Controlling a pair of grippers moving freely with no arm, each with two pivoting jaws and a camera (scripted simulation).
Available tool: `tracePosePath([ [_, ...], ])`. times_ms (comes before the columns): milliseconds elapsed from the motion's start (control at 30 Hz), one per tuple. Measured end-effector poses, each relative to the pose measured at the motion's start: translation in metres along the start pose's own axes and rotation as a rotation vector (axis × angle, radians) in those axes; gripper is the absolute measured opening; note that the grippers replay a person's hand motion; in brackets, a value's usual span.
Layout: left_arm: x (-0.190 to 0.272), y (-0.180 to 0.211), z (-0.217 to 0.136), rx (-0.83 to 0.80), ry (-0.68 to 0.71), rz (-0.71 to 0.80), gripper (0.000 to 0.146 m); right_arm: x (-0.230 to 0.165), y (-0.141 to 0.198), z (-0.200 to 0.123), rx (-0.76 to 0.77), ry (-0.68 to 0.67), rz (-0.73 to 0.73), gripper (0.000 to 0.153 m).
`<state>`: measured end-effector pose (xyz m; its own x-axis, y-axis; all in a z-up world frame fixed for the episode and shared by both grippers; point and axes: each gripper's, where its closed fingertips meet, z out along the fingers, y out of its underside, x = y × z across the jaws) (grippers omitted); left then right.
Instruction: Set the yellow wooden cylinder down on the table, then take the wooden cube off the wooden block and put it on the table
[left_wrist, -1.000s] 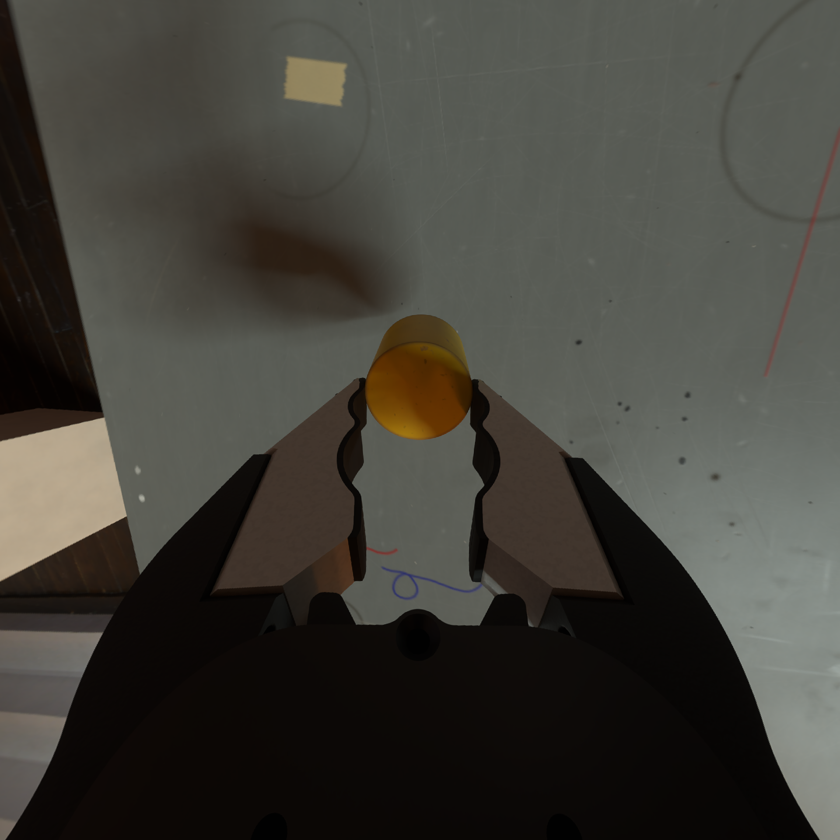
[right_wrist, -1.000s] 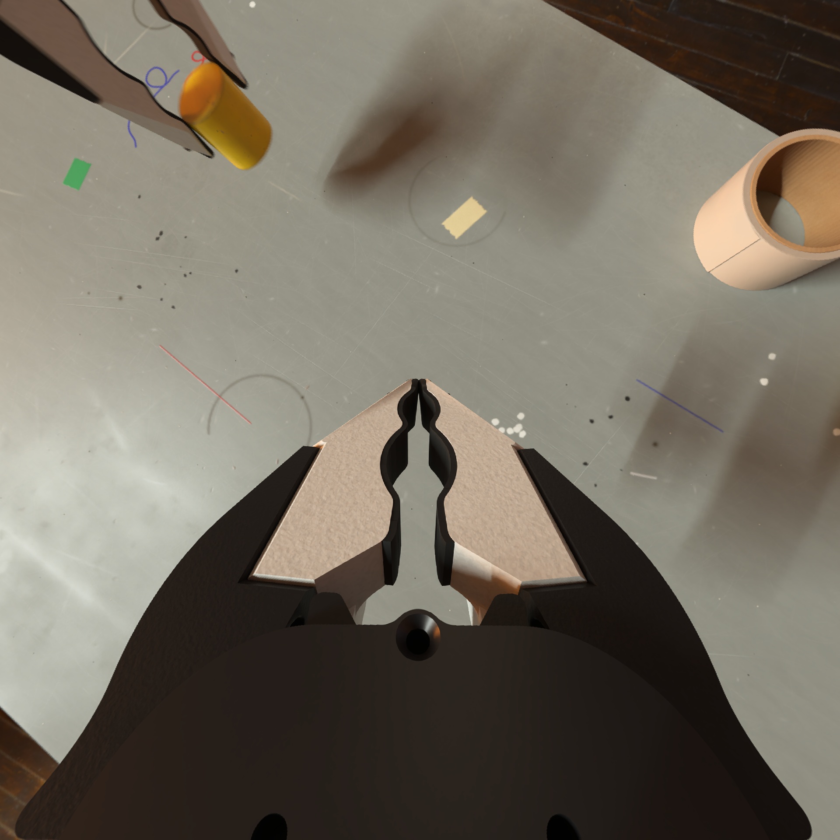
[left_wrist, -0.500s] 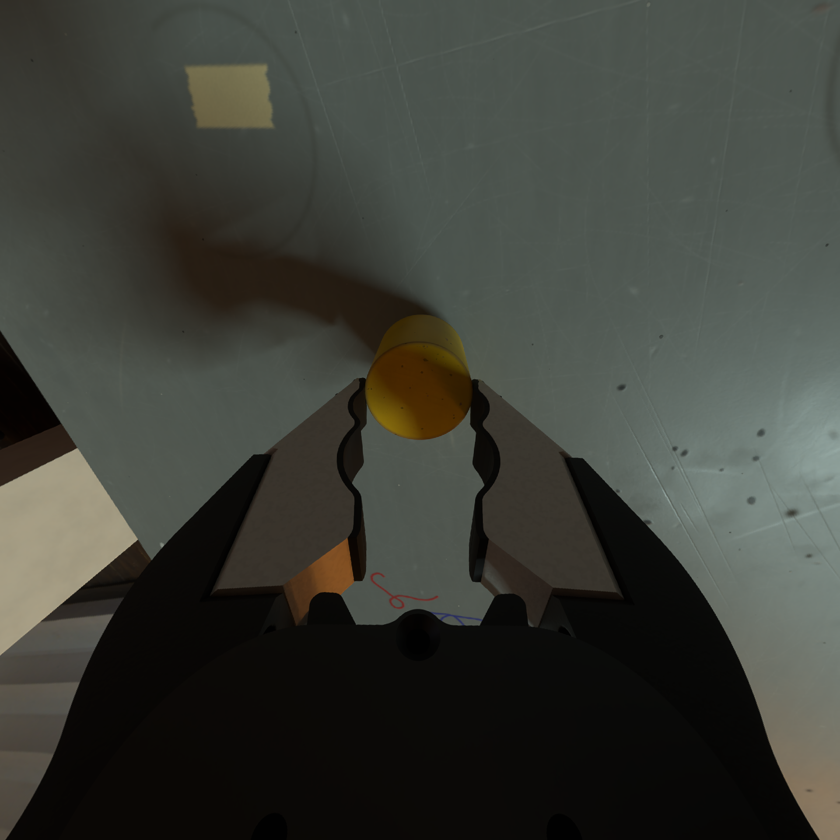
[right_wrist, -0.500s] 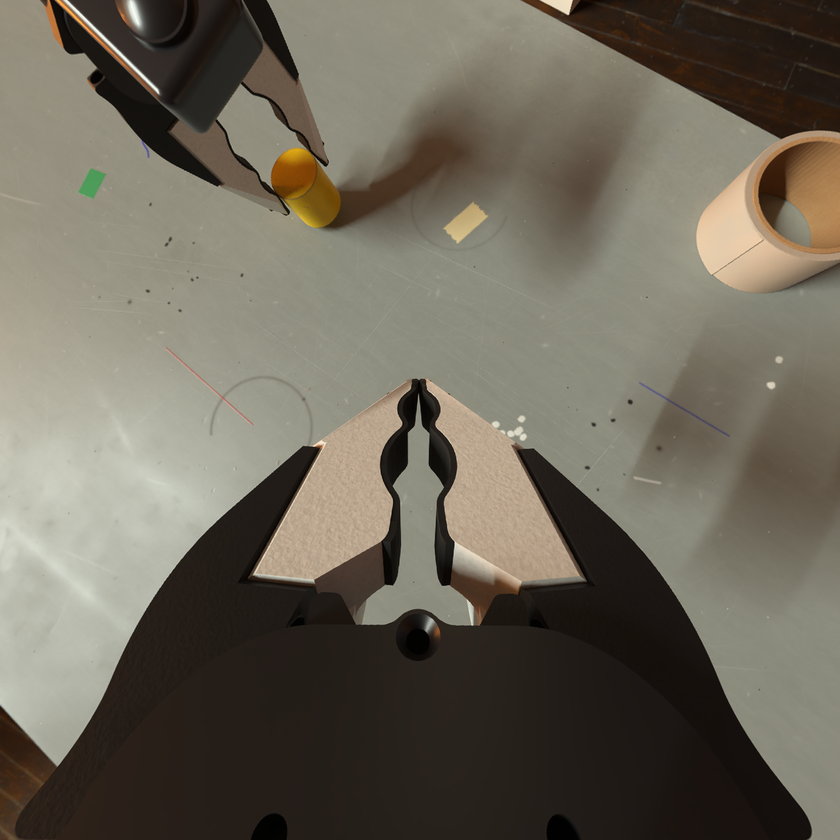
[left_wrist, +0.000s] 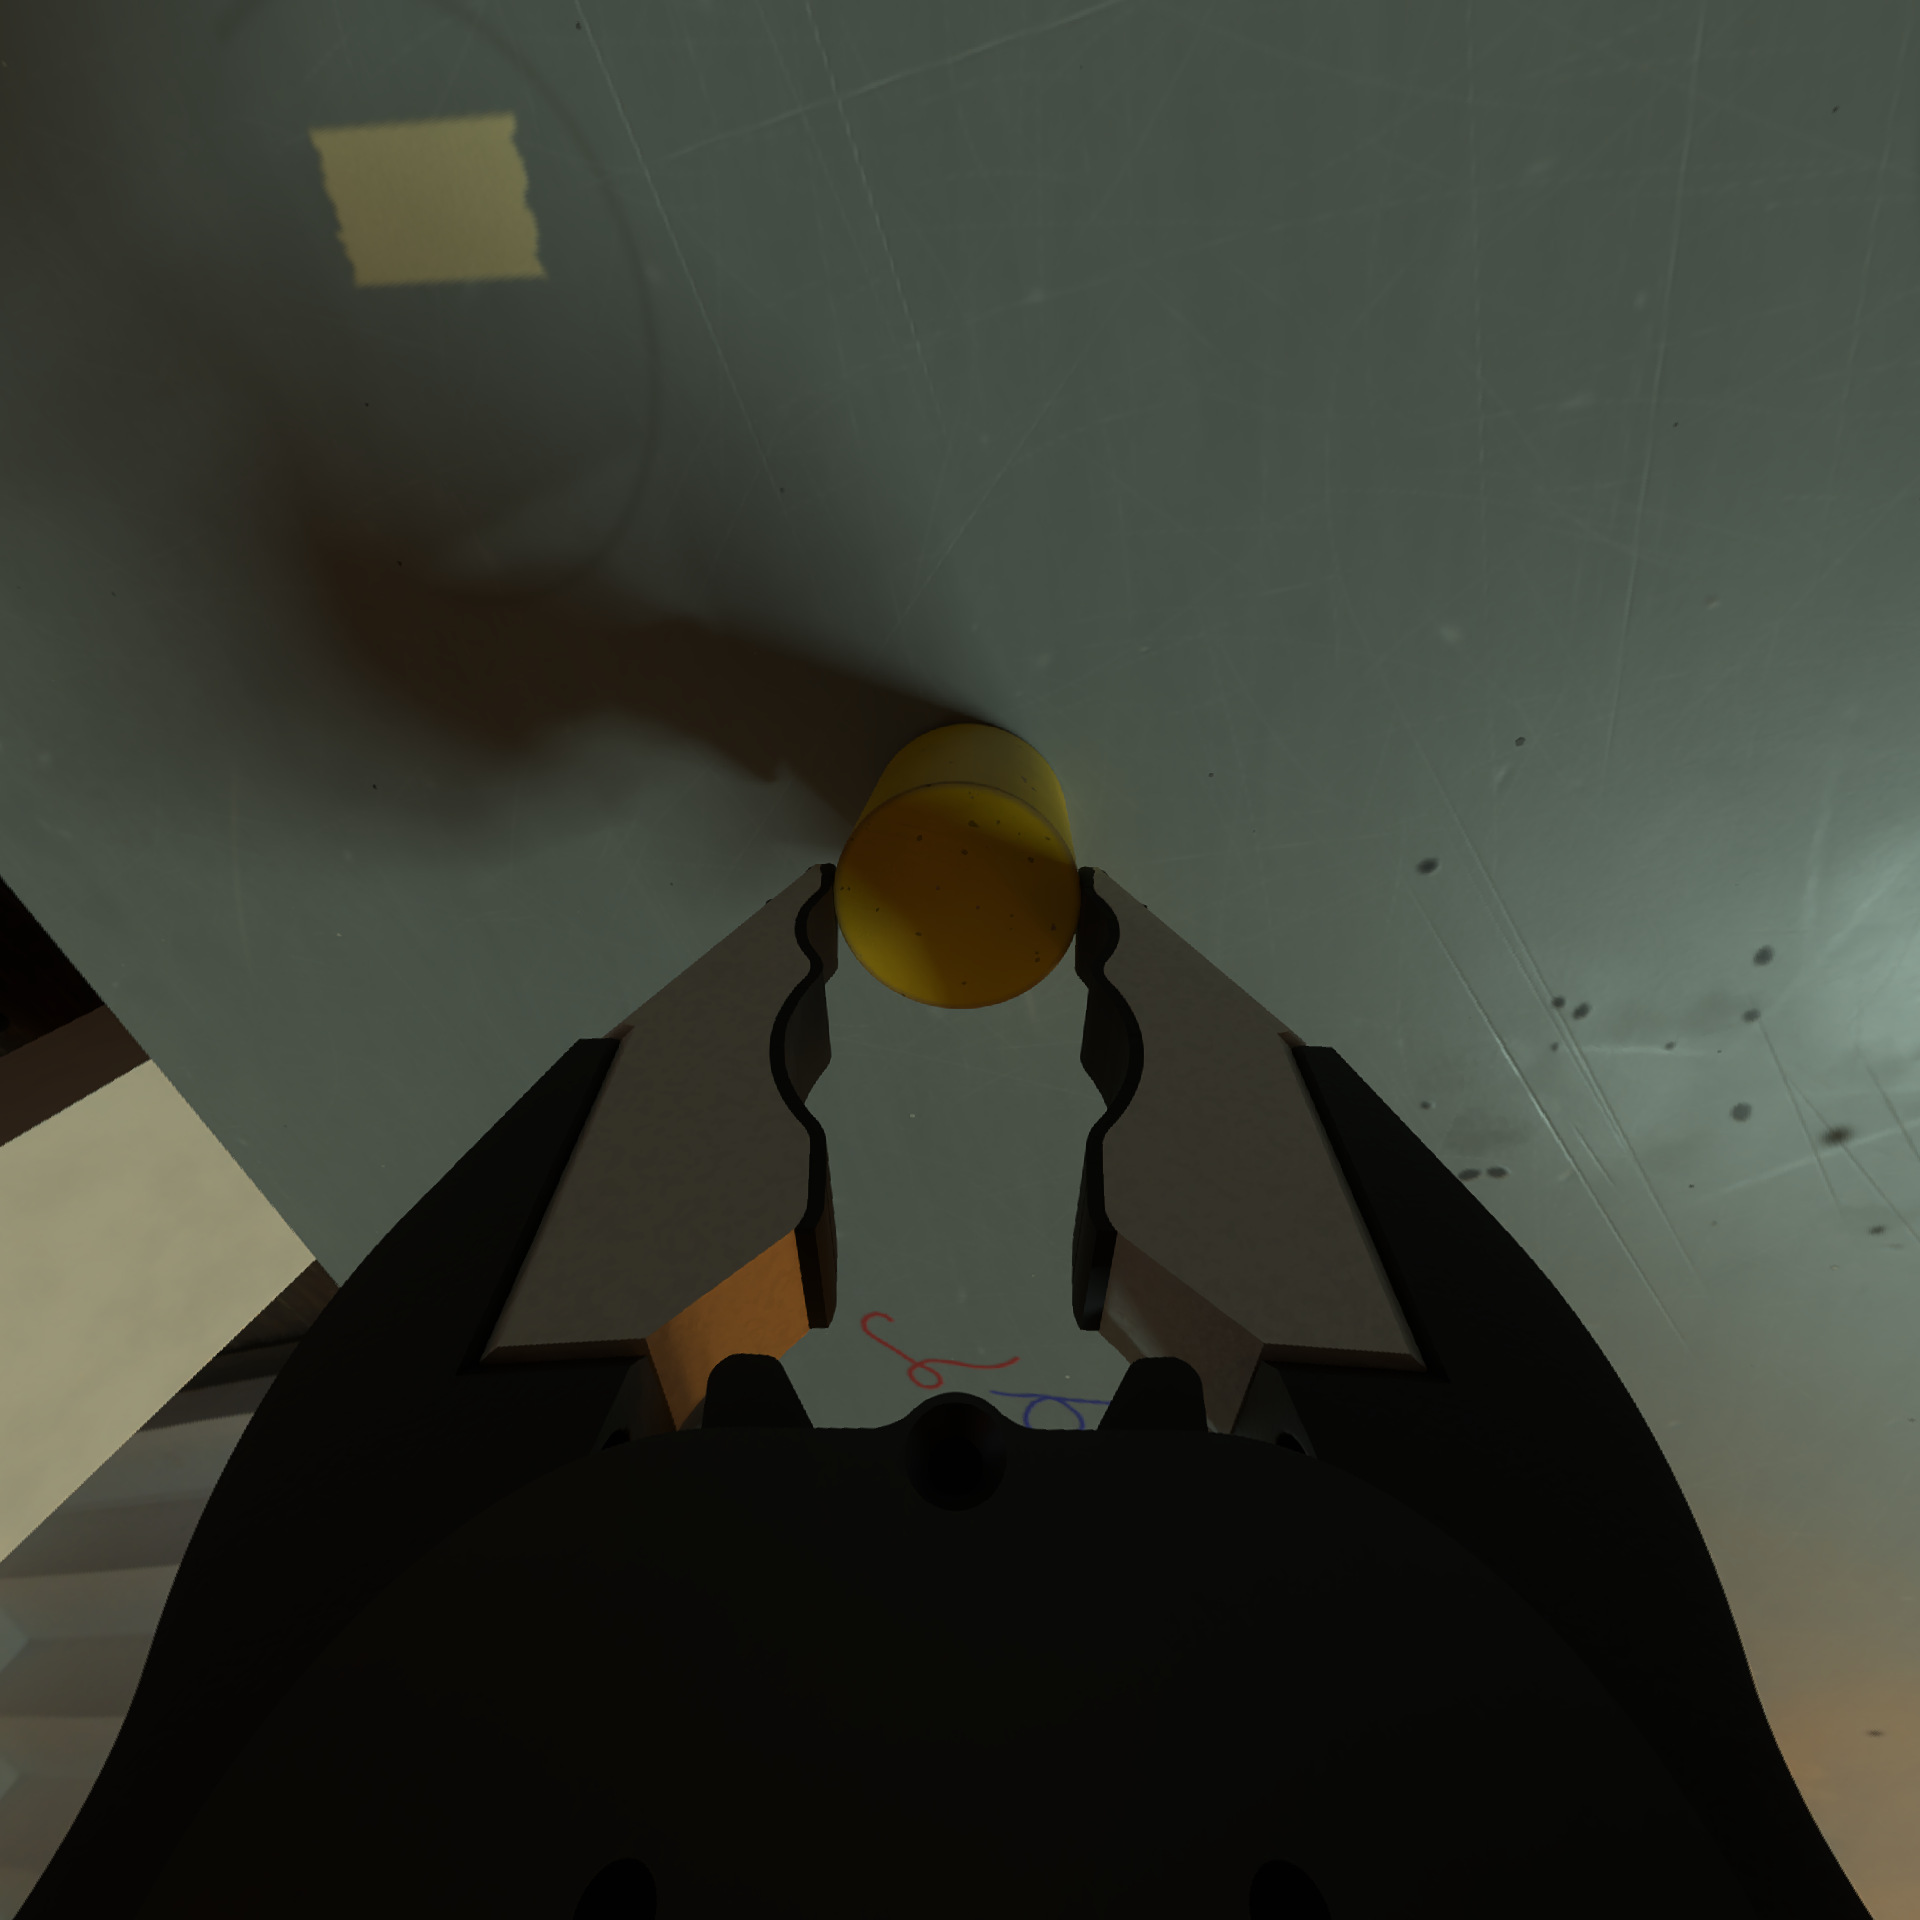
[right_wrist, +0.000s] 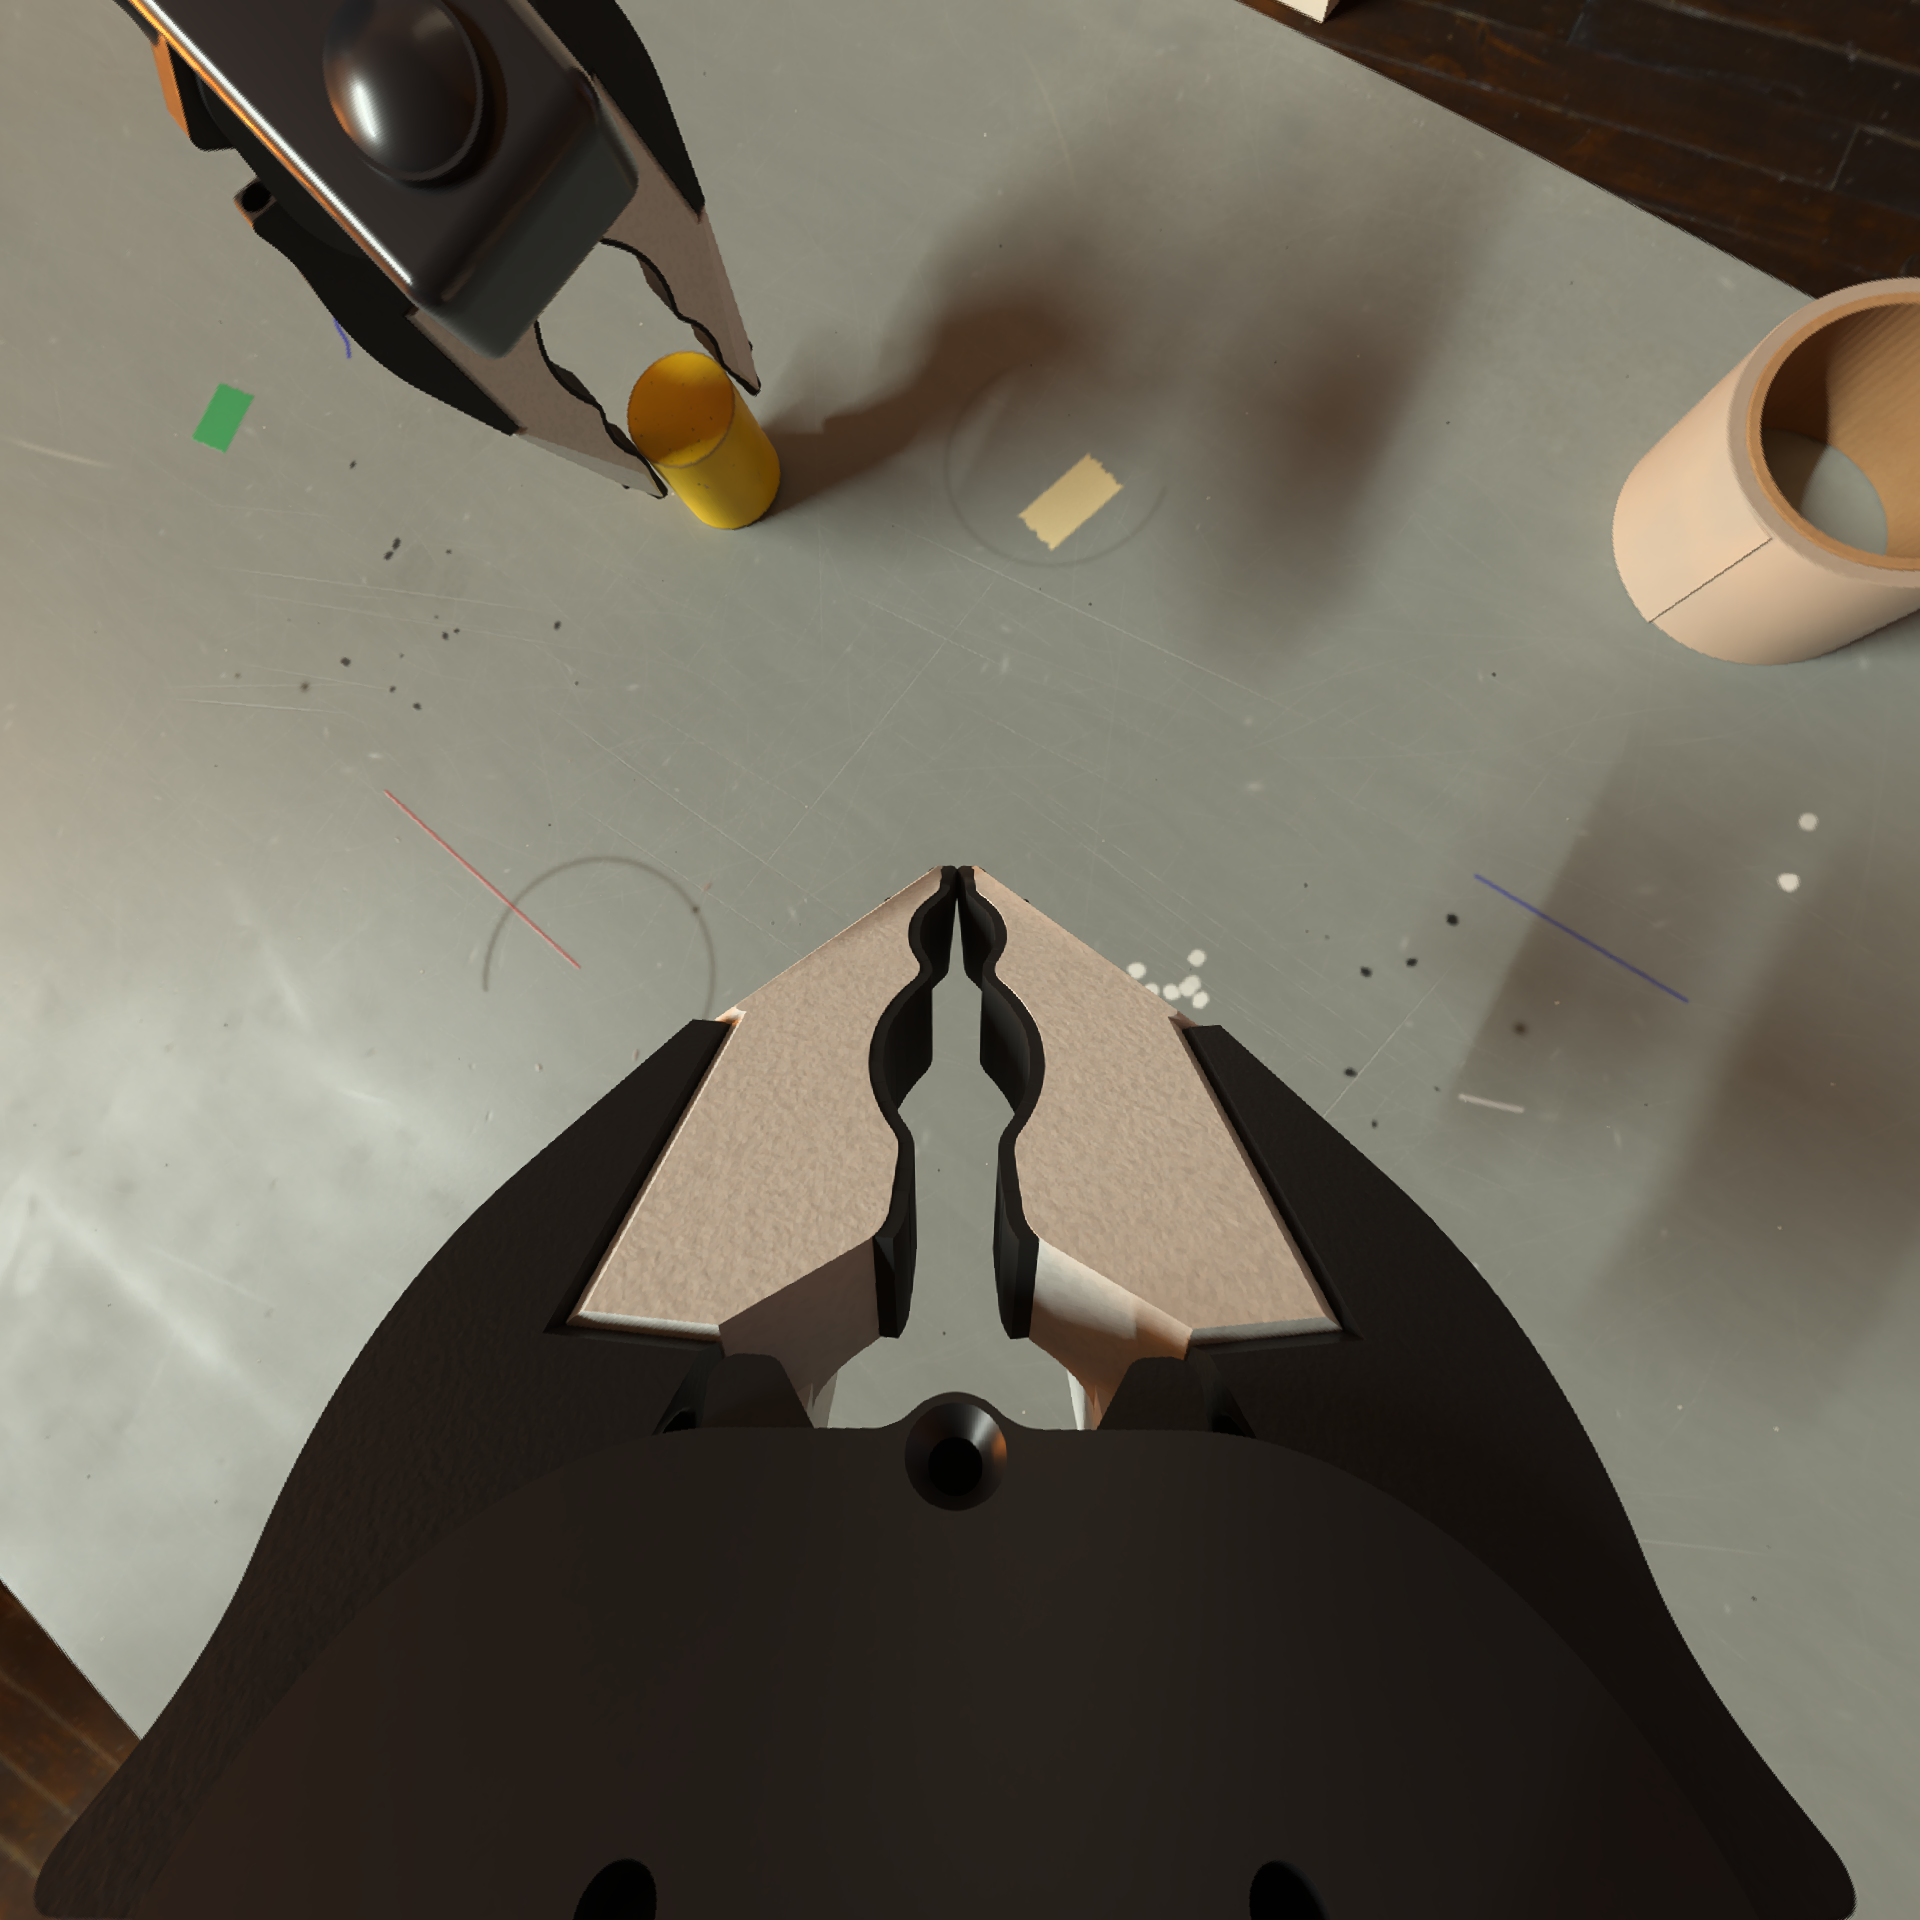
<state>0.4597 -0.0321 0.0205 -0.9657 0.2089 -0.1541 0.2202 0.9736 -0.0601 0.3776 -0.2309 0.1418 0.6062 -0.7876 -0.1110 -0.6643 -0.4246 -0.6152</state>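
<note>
The yellow wooden cylinder (left_wrist: 956, 904) stands upright on the grey table (left_wrist: 1351, 416), its lower end touching the surface. My left gripper (left_wrist: 956, 883) is shut on it, one fingertip on each side near its top. The right wrist view shows the same cylinder (right_wrist: 717, 457) at the far left between the left gripper's (right_wrist: 702, 434) fingertips. My right gripper (right_wrist: 956, 873) is shut and empty, hovering over the middle of the table. The wooden cube and wooden block are not in view.
A wide tan cardboard ring (right_wrist: 1787, 499) stands at the table's right edge. A yellow tape patch (right_wrist: 1070, 501) and a green patch (right_wrist: 223, 418) lie flat on the table. Dark wooden floor (right_wrist: 1662, 104) lies beyond the far edge. A pale slab (left_wrist: 104, 1247) shows past the table's left edge.
My left gripper has come down and turned the cylinder from tilted in the air to upright on the table. The right gripper has hardly moved.
</note>
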Motion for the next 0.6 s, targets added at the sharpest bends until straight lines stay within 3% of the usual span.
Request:
tracePosePath([
  [67,0.000,0.001,0.002,-0.004,-0.003,-0.003,0.050,0.001,0.001,0.000,-0.003,-0.003,0.006,0.000],
  [133,0.000,0.004,0.002,-0.015,0.002,-0.025,0.069,0.002,0.002,0.001,-0.004,-0.006,0.012,0.000],
  [200,0.000,0.001,-0.005,0.026,0.006,-0.050,0.078,0.003,0.003,0.001,-0.007,-0.005,0.016,0.000],
  [333,0.001,-0.011,-0.045,0.207,-0.061,-0.113,0.075,0.003,0.004,0.003,-0.019,-0.010,0.016,0.000],
  [433,0.002,-0.002,-0.091,0.328,-0.200,-0.159,0.071,0.003,0.005,0.005,-0.030,-0.013,0.020,0.000],
  [600,0.016,0.078,-0.158,0.354,-0.426,-0.341,0.070,0.000,0.003,0.006,-0.044,-0.017,0.005,0.000],
])
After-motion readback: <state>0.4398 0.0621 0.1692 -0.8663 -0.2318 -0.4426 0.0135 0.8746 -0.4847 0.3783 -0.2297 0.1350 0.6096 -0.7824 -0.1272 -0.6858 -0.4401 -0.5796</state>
